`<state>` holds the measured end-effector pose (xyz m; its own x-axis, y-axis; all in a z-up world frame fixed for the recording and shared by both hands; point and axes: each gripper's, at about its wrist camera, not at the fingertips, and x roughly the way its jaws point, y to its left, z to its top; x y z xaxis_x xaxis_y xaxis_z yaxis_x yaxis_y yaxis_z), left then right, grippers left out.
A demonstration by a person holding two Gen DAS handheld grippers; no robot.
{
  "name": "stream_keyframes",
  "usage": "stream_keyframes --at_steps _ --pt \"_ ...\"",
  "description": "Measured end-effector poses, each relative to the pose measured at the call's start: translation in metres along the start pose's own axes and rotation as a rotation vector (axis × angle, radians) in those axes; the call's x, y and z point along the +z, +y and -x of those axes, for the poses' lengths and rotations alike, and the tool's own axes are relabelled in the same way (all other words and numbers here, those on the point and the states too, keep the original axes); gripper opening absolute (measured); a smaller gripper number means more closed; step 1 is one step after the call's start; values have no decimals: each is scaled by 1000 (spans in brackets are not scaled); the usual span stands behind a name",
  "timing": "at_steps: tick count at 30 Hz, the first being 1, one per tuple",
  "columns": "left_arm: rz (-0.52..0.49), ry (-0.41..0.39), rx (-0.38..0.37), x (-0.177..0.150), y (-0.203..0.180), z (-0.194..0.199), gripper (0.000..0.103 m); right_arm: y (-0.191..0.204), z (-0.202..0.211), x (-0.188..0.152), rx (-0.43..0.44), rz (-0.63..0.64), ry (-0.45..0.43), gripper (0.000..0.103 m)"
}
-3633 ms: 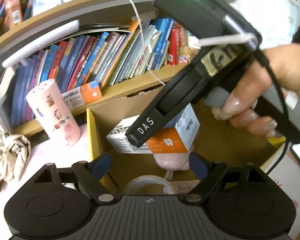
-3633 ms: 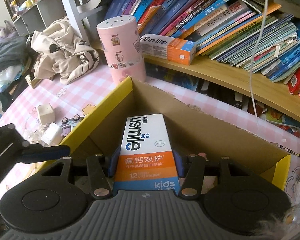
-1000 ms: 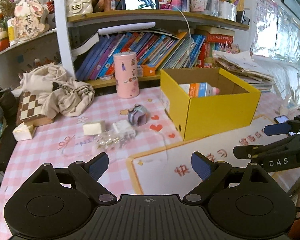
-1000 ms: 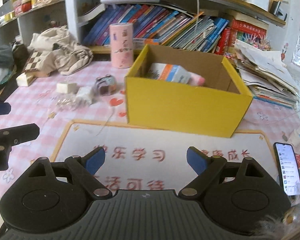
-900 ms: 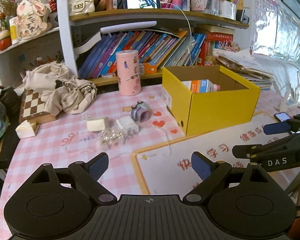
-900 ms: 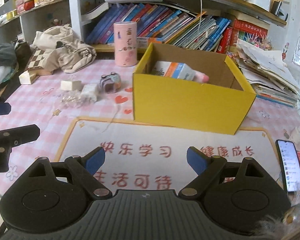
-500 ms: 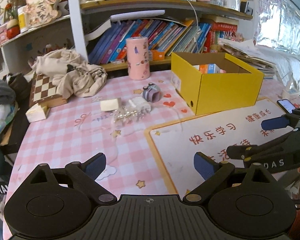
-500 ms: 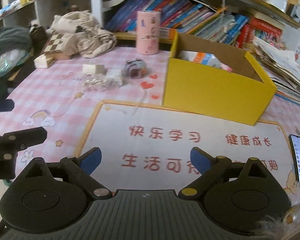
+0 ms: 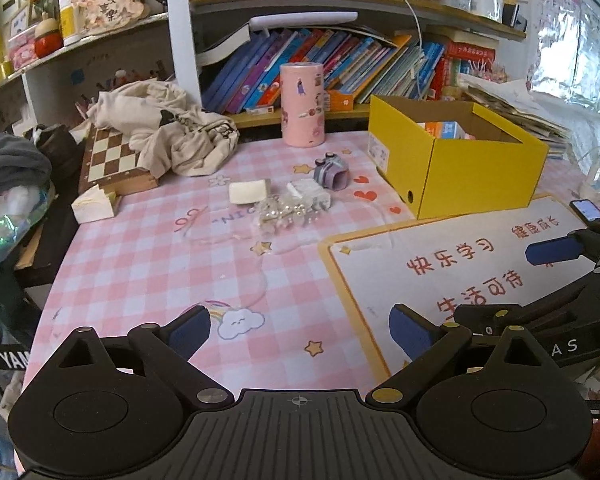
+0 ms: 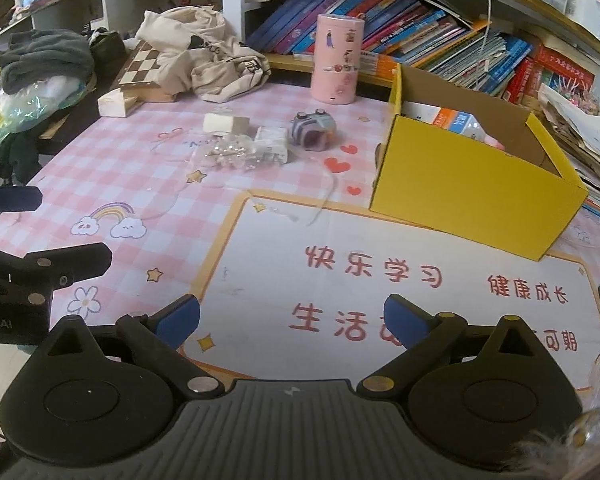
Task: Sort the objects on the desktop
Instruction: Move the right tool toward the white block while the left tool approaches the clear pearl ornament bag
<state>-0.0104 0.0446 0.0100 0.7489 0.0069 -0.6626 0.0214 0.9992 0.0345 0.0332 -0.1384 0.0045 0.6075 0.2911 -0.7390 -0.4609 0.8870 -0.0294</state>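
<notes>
Bench (image 9: pixel 148 264) carries yellow box (image 10: pixel 472 196) with toothpaste carton (image 10: pixel 446 116) inside. Both claws angled down over bench, nothing between: left claw (image 9: pixel 300 330) spread wide, right claw (image 10: pixel 292 320) jaws opening. Purple toy camera (image 9: pixel 331 170) and clutter left of box.

Both wrist cameras look forward and down over their own fingers, from well back above the near edge of the desk (image 9: pixel 148 256). Both views share the yellow box (image 9: pixel 480 176) (image 10: pixel 472 196), pink canister (image 9: pixel 302 104) (image 10: pixel 337 58) and bookshelf (image 9: pixel 340 60).
</notes>
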Motion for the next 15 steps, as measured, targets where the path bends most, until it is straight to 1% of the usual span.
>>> stream_keyframes --at_steps 8,15 --pt "16 4 13 -3 13 2 100 12 -4 5 13 16 4 100" --pt "27 -2 5 -1 17 1 101 16 -4 11 8 35 -5 99"
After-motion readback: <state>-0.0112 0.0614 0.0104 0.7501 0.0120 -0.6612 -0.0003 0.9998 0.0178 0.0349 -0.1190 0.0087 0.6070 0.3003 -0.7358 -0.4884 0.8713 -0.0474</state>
